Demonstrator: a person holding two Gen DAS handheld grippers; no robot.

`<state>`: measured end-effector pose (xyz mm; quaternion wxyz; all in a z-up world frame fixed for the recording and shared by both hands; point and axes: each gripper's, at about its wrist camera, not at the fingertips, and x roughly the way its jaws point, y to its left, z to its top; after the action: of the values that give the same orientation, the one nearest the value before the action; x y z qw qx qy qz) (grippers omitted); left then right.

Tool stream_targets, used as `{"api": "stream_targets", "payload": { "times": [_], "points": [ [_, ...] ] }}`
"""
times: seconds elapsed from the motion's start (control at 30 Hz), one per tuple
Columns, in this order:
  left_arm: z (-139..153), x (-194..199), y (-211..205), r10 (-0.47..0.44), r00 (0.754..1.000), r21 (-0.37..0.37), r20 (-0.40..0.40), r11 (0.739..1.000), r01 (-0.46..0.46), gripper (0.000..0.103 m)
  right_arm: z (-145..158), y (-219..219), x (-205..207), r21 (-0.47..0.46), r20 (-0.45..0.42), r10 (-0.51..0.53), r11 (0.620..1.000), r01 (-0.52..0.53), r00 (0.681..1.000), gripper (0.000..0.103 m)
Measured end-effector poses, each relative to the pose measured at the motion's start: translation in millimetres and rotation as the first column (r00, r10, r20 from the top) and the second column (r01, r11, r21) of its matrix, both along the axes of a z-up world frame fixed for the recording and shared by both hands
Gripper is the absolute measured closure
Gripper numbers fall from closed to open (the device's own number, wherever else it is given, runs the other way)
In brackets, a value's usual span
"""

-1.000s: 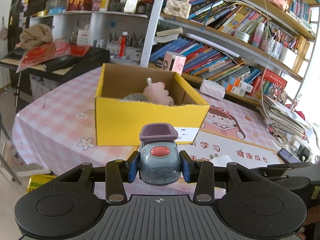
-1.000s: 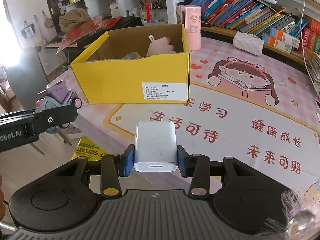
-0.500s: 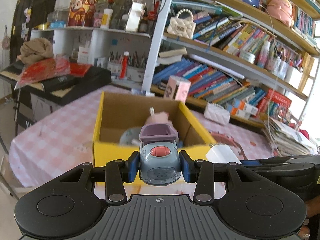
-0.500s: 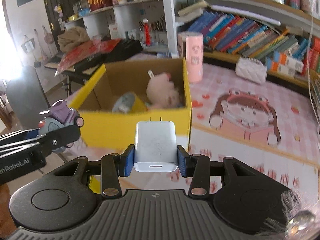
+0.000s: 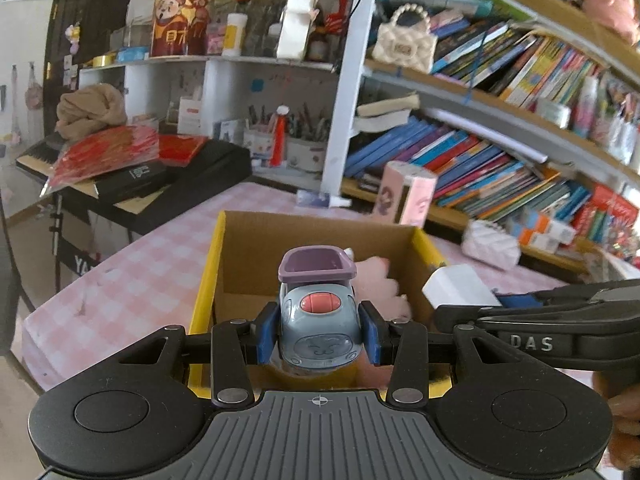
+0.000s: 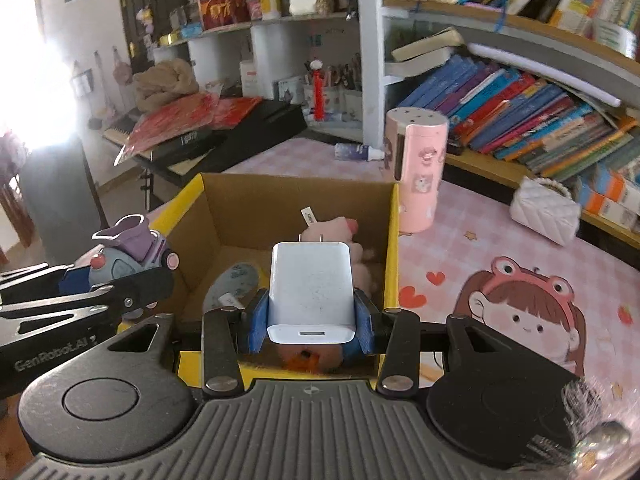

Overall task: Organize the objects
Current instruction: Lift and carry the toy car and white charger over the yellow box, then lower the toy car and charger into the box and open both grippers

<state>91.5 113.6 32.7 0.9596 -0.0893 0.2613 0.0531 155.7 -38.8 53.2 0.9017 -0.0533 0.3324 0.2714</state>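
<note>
Delivery step: the left gripper (image 5: 319, 336) clamps a toy car (image 5: 318, 316), the right gripper (image 6: 311, 326) a white charger (image 6: 311, 288) — both above the yellow box (image 6: 394, 240); next, release the 2 items inside.

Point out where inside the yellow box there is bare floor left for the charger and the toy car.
Inside the yellow box, bare cardboard shows along the back wall and the left wall, behind the blue insole. The right side is crowded by the pink plush. The right tool grips the white charger; the left tool grips the toy car.
</note>
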Motion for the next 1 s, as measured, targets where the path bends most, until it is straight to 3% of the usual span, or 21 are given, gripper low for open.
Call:
{"api": "stream_targets", "payload": {
  "times": [0.57,1.0],
  "points": [
    [-36.7,64.1,-24.3,-0.032,0.988,0.156,-0.149,0.986,0.056,0.062,-30.2,31.0,74.4,-0.095,-0.017,0.130,0.987,-0.131,0.991,0.062],
    [-51.2,85.9,-26.1,0.001,0.975,0.174,-0.224,0.984,0.039,0.062,-45.7,52.1,97.4,-0.173,-0.051,0.229,0.957,-0.234,0.972,0.062]
  ]
}}
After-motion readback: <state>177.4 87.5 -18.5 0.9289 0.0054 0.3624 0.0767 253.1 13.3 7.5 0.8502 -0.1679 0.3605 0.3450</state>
